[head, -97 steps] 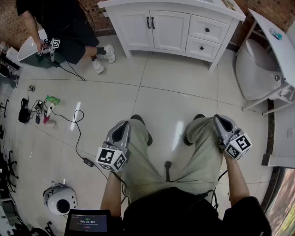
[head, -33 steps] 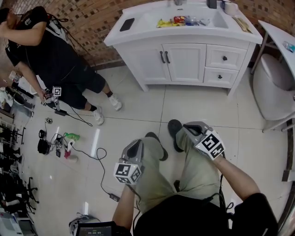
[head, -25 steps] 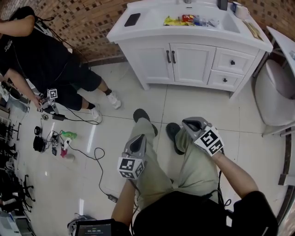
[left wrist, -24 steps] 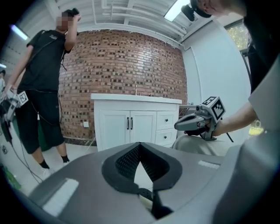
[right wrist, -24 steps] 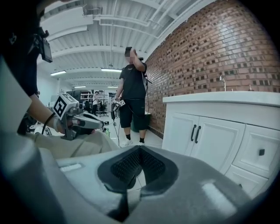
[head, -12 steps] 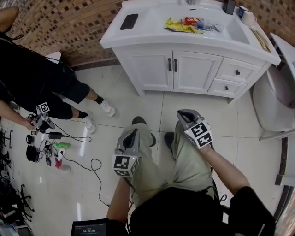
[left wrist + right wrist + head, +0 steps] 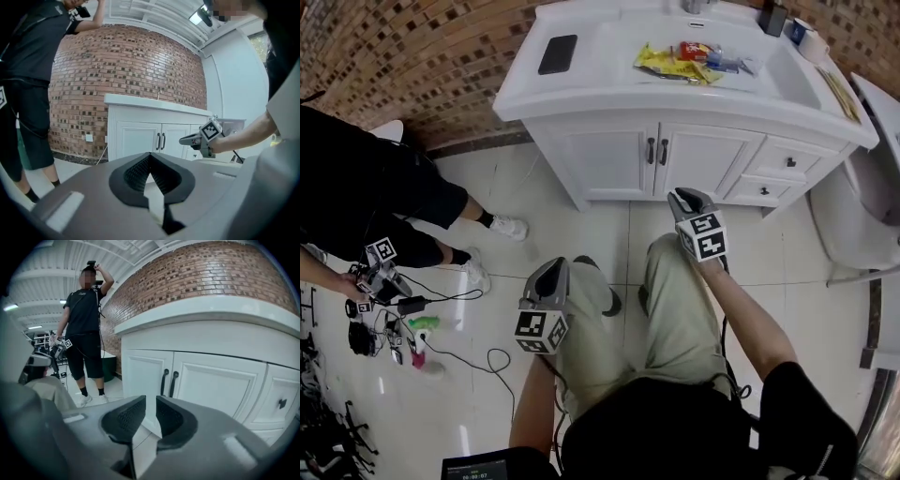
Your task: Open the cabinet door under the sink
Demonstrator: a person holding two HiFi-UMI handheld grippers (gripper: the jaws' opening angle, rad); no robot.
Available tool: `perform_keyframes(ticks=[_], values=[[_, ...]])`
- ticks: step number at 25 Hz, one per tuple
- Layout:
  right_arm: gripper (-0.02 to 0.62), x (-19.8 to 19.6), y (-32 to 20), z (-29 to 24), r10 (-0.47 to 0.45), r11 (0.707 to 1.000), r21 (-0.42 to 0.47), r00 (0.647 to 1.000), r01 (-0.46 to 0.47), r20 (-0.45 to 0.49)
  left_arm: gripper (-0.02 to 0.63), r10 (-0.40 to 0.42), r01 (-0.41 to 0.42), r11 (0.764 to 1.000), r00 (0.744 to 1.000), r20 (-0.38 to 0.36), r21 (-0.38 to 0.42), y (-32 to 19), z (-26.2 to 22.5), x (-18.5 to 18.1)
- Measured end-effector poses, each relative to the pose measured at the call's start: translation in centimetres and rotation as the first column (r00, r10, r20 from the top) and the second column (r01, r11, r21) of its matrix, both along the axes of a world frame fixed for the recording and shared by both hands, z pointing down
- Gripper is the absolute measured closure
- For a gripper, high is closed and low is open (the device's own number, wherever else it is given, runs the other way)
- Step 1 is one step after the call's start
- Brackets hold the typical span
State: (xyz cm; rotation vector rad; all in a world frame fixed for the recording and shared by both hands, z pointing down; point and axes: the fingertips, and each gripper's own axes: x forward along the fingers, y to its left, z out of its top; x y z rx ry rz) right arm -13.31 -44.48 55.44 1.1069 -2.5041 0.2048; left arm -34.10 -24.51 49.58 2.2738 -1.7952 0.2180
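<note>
Grey left gripper (image 7: 550,269), lower centre of the head view, has its jaws pressed together and empty. Grey right gripper (image 7: 683,196), mid-frame, carries a black-and-white square marker; its jaws are opening with nothing between them. Beyond it, at upper centre, the white panelled cabinet doors (image 7: 609,161) under the white sink (image 7: 787,80) are closed, their black bar handles (image 7: 657,151) side by side.

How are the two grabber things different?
The right gripper reaches close to the cabinet doors; the left gripper hangs back over the person's leg. The right gripper's jaws are opening, with nothing between them; the left gripper's jaws are closed together. Both are grey with a square-marker cube.
</note>
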Motion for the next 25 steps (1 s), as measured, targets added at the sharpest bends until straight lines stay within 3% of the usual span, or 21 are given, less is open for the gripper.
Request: perform_keyframes(ticks=[3, 7, 10, 19, 25], values=[[0.521, -1.1, -4.1, 0.3, 0.05, 0.999, 0.01, 0.999, -0.049, -0.015, 0.589, 0.029, -0.028, 0.999, 0.999, -0.037, 0.026, -0.8, -0.5, -0.3], [0.5, -2.2, -8.5, 0.8, 0.102, 0.995, 0.025, 0.993, -0.101, -0.054, 0.589, 0.056, -0.056, 0.998, 0.998, 0.007, -0.002, -2.1, 0.2, 0.2], [0.492, -2.8, -10.3, 1.6, 0.122, 0.992, 0.016, 0.989, -0.121, -0.086, 0.589, 0.058, -0.057, 0.998, 0.998, 0.027, -0.03, -2.3, 0.9, -0.3], [0.492, -3.2, -14.1, 2.9, 0.211, 0.977, 0.002, 0.97, -0.212, -0.121, 0.589, 0.02, -0.02, 1.0, 1.0, -0.008, -0.016, -1.1, 0.7, -3.3], [0.555, -2.8, -14.5, 2.9, 0.255, 0.967, -0.006, 0.964, -0.256, -0.074, 0.589, -0.007, 0.007, 1.0, 1.0, -0.004, -0.025, -0.1, 1.0, -4.9]])
